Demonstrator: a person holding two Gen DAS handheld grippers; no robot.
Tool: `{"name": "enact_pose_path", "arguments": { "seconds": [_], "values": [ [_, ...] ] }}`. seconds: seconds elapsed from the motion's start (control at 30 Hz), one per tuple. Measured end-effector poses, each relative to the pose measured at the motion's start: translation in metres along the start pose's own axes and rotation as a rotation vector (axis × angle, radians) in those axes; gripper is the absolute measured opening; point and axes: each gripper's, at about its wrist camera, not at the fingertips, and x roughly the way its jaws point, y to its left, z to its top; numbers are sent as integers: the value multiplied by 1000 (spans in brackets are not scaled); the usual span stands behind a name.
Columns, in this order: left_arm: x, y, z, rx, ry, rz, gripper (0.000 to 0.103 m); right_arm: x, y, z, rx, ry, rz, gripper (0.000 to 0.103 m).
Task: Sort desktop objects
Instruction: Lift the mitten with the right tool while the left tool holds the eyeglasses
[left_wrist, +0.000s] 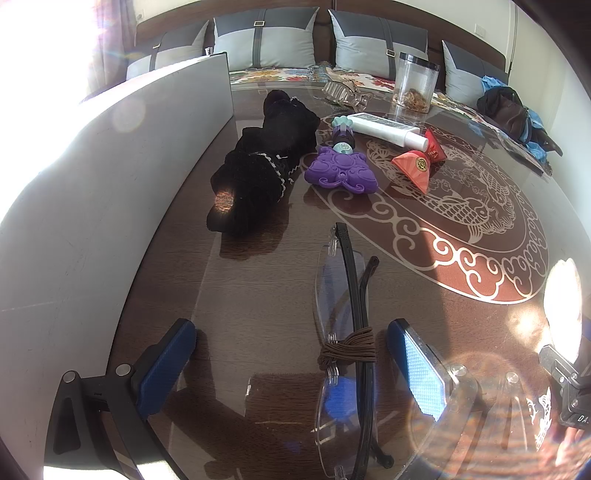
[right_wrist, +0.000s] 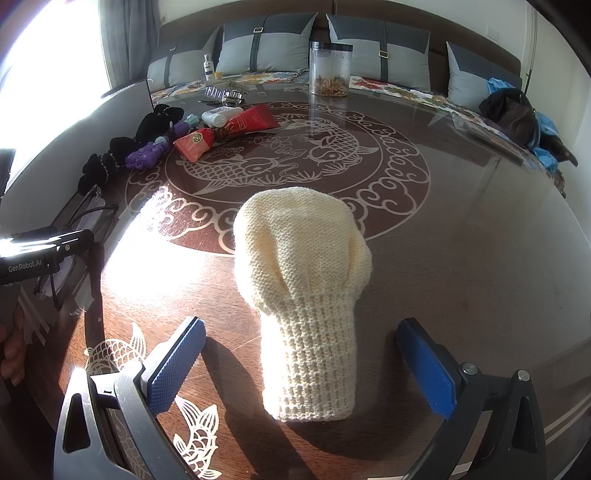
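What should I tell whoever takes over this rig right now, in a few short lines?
Left gripper: open, empty, straddling the folded glasses on the table.
Right gripper: open, empty, straddling the cream knitted mitten.
Black lace cloth, purple toy, white tube and red packets lie clustered at the far side; clear jar behind.
Done: nothing held.
Left: grip and sort the glasses and mitten.

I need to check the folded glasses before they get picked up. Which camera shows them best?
The left wrist view: the glasses lie close between the open left gripper, with the brown band around the temples clear. The right wrist view shows them small at the left edge, partly hidden.
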Motion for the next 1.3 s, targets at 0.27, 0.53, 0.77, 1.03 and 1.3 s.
{"name": "enact_pose_path", "arguments": {
  "seconds": [0.27,0.53,0.77,1.03,1.3],
  "values": [
    [0,0,0,0,0,0,103,0,0,0,0,0,0,103],
    [1,0,0,0,0,0,103,0,0,0,-1,0,0,103],
    [1,0,-1,-1,0,0,103,0,0,0,-1,0,0,103],
    [1,0,0,0,1,1,103,0,0,0,-1,0,0,103],
    [-2,-3,2,116,140,-66,103,0,0,1,-1,0,0,103]
  ]
}}
